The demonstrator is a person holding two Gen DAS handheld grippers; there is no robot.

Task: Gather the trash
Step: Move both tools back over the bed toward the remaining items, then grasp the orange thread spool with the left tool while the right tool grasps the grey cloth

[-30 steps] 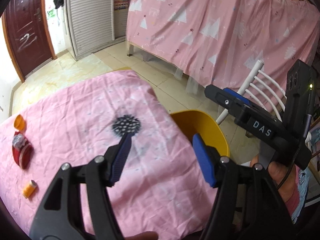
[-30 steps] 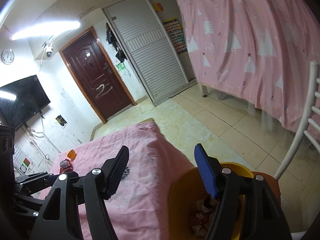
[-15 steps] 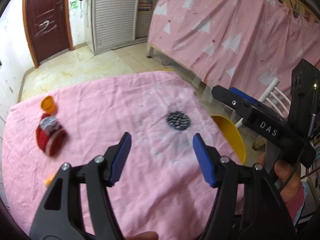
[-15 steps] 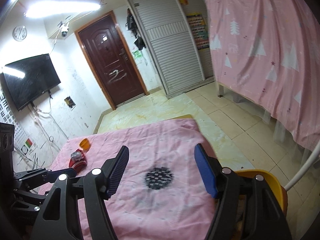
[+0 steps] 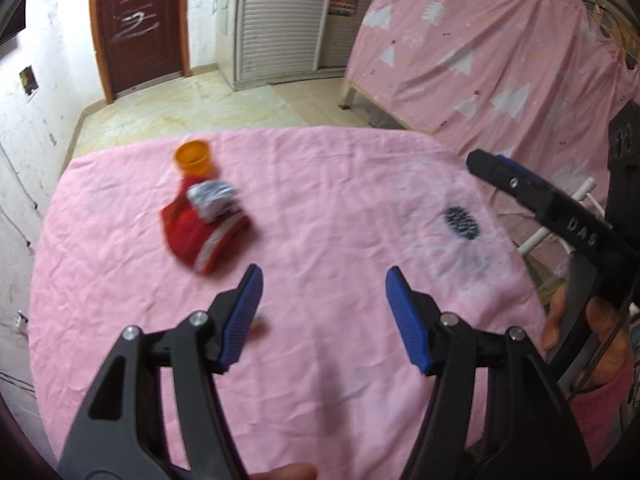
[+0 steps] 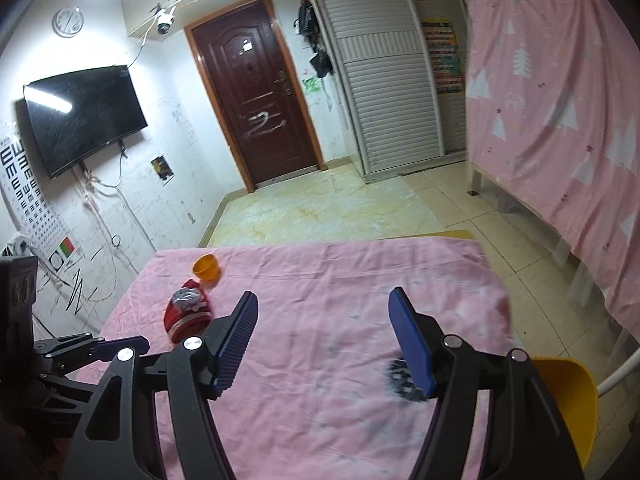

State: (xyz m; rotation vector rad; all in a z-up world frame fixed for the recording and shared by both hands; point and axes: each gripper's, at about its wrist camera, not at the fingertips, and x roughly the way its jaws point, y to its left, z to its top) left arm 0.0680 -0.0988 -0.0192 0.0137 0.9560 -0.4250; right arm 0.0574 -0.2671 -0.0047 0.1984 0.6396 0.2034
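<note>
Left gripper (image 5: 324, 312) hangs over the wrinkled pink tablecloth (image 5: 320, 380), jaws spread, nothing between them. Crumpled red snack wrapper with silver foil (image 5: 206, 224) lies ahead and to its left on the cloth, small orange plastic cup (image 5: 193, 157) just beyond it, touching. Right gripper (image 6: 324, 340) is released too, empty; the wrapper sits ahead-left of it, yellow plastic bin (image 6: 568, 396) low on its right, past the table edge.
</note>
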